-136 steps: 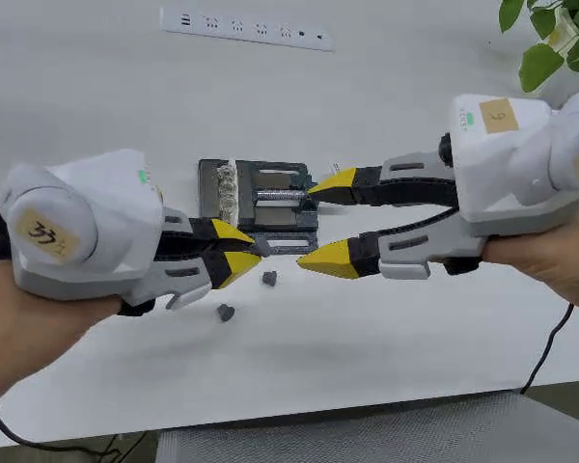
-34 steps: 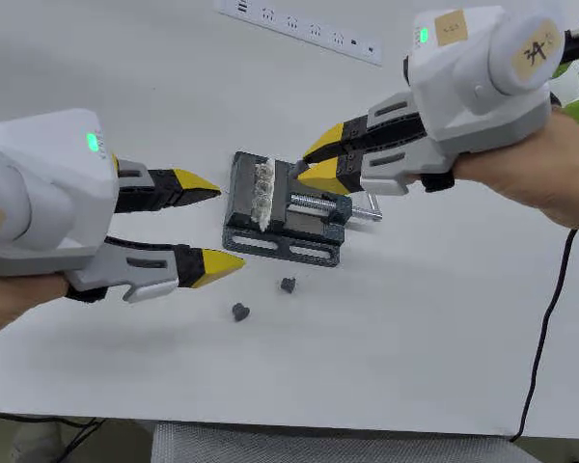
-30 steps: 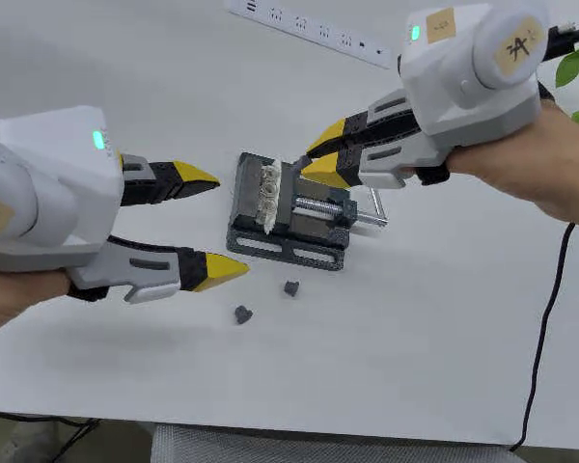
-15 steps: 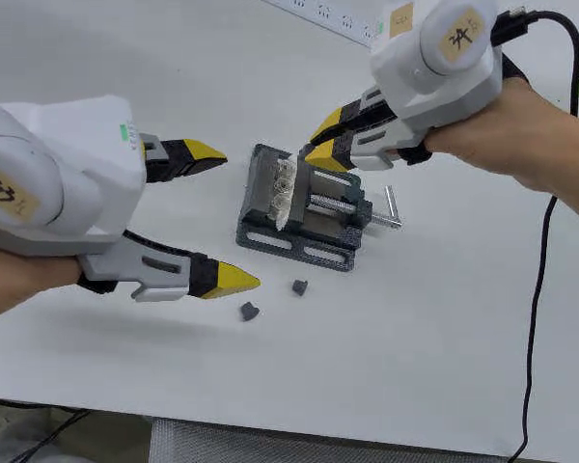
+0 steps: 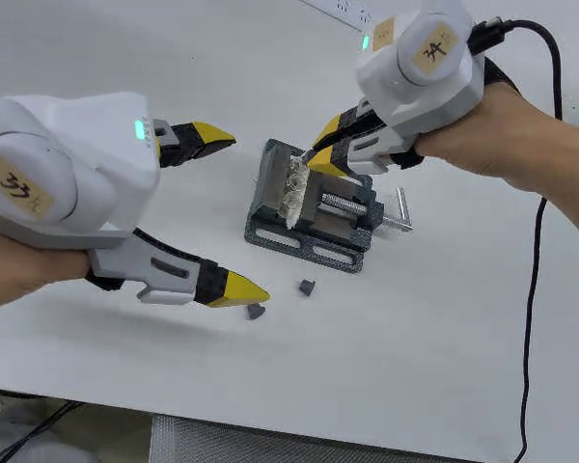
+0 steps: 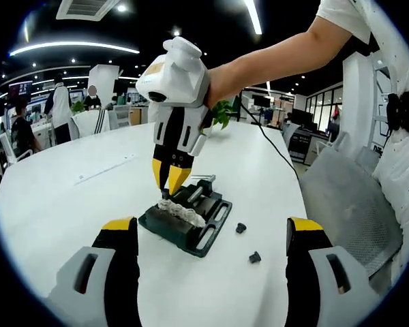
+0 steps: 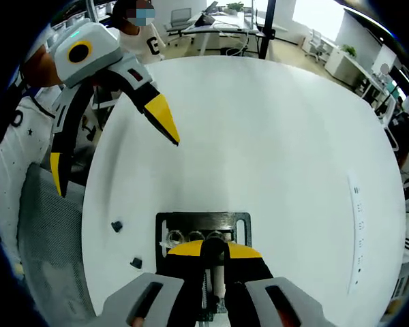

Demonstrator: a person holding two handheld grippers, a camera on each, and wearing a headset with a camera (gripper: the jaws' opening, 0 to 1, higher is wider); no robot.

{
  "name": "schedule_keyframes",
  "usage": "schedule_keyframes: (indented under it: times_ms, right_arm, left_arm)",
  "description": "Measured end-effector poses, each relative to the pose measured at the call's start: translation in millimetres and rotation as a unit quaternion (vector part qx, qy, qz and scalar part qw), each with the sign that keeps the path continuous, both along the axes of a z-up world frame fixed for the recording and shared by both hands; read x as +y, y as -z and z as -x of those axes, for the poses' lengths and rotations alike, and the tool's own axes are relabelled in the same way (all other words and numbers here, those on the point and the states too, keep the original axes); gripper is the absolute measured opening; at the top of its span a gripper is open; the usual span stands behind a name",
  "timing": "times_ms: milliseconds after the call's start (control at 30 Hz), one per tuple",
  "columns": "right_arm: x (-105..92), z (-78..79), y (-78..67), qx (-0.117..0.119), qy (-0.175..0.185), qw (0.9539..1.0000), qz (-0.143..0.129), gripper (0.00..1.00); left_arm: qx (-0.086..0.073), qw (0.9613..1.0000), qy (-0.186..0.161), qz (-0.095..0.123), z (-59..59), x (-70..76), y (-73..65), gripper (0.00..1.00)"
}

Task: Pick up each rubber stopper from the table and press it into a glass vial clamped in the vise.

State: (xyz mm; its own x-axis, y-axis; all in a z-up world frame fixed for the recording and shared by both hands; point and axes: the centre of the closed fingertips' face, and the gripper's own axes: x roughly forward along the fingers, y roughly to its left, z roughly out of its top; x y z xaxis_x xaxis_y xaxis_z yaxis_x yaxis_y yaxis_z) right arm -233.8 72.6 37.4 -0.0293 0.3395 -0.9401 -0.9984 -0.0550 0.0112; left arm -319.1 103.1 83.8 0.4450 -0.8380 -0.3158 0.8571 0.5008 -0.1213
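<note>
A dark grey vise (image 5: pixel 314 217) on the white table clamps a row of glass vials (image 5: pixel 294 188). My right gripper (image 5: pixel 312 154) hangs tip-down over the vials, shut on a dark rubber stopper (image 7: pixel 215 251) just above the row (image 7: pixel 191 238). Two more stoppers lie in front of the vise, one nearer it (image 5: pixel 307 287) and one further out (image 5: pixel 256 311). My left gripper (image 5: pixel 232 214) is wide open left of the vise, its lower fingertip (image 5: pixel 246 289) right beside the outer stopper. In the left gripper view, the vise (image 6: pixel 187 221) and both stoppers (image 6: pixel 240 227) (image 6: pixel 255 257) lie ahead of the jaws.
A white power strip (image 5: pixel 343 10) lies at the table's far side. The vise's handle (image 5: pixel 400 207) sticks out to the right. A black cable (image 5: pixel 536 241) runs down the right side. The table's front edge and a grey mesh chair (image 5: pixel 270 449) are close below.
The head camera has shifted. My left gripper has come lower and closer to the outer stopper, still open. My right gripper stays shut over the vials.
</note>
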Motion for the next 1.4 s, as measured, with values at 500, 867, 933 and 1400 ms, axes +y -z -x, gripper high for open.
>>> schedule_keyframes:
  times_ms: [500,867,933,1400]
  right_arm:
    - [-1.7,-2.3,5.8,0.001,-0.007,0.9999,0.014,0.05]
    - [-0.7,-1.8,8.9,-0.011,-0.022,0.9993,0.029,0.05]
    - [-0.6,-0.8,9.1,-0.016,-0.025,0.999,0.035,0.05]
    - [-1.1,-1.9,11.0,-0.02,-0.014,0.9985,0.049,0.04]
  left_arm:
    - [0.003,1.0,-0.001,0.007,0.9,-0.8,1.1,0.89]
    - [0.005,0.9999,0.0,0.01,1.4,-1.9,1.9,0.87]
    - [0.007,0.9999,0.0,0.009,1.2,-1.7,2.5,0.87]
    - [0.01,0.9998,0.001,0.015,0.6,-5.6,2.9,0.86]
